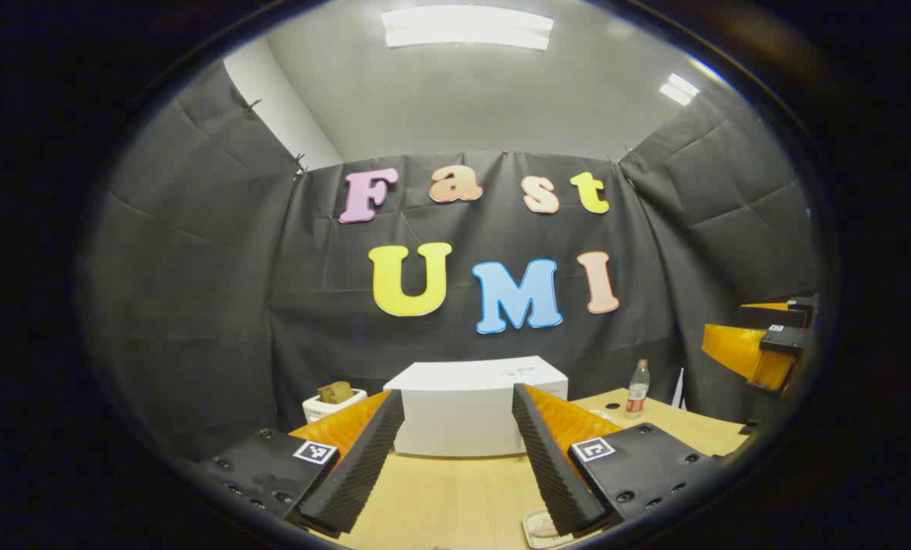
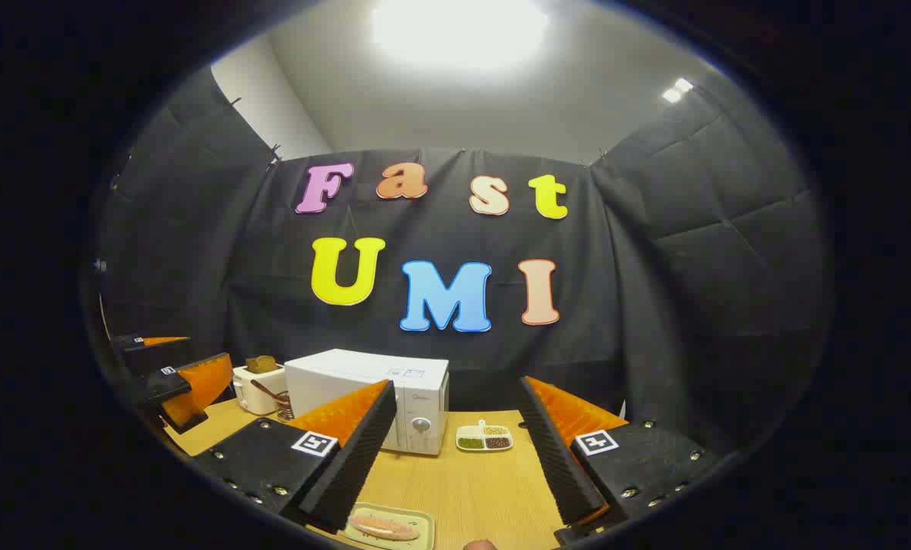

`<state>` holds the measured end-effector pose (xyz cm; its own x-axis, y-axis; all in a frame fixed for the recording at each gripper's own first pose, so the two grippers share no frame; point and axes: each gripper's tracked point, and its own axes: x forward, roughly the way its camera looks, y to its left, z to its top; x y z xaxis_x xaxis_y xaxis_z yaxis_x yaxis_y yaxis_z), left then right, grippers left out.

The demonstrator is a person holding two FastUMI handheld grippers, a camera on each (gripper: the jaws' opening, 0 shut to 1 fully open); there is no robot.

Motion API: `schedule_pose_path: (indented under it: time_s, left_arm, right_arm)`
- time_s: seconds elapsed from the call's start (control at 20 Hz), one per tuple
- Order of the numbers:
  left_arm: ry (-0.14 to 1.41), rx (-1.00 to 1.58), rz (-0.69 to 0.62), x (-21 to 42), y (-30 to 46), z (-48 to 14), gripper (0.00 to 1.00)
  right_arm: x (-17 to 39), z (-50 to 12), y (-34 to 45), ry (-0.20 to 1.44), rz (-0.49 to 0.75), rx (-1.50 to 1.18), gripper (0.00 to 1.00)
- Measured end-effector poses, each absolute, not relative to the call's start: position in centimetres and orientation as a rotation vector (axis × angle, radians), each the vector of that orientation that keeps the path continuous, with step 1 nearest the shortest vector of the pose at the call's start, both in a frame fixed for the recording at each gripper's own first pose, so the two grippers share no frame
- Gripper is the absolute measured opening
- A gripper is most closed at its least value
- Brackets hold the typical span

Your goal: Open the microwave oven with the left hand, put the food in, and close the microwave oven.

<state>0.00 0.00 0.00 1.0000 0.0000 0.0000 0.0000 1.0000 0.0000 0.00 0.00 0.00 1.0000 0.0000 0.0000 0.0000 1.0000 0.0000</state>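
Bench [image 2: 463, 481], pale wood. White microwave oven [image 2: 371, 397] at its back, door closed. Food, apparently a sandwich, on small tray [image 2: 391, 526] at near edge. Left gripper [image 1: 455, 458] and right gripper [image 2: 455, 458] both spread apart, holding nothing.

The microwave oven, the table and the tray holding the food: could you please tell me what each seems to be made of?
The microwave oven looks like white painted metal or plastic: smooth, matte panels, and I can't tell which. The table looks like light wood or wood-look laminate, with faint grain lines and a soft sheen. The tray under the food looks like pale plastic or ceramic, with a smooth rounded rim.
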Motion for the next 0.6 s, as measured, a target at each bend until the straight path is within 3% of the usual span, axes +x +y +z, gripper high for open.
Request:
schedule_pose_path:
  time_s: [0.6]
  left_arm:
    - [-0.008,0.003,-0.005,-0.4,-1.4,0.4,0.94]
  right_arm:
    - [-0.3,0.1,-1.8,-0.015,-0.015,0.004,0.97]
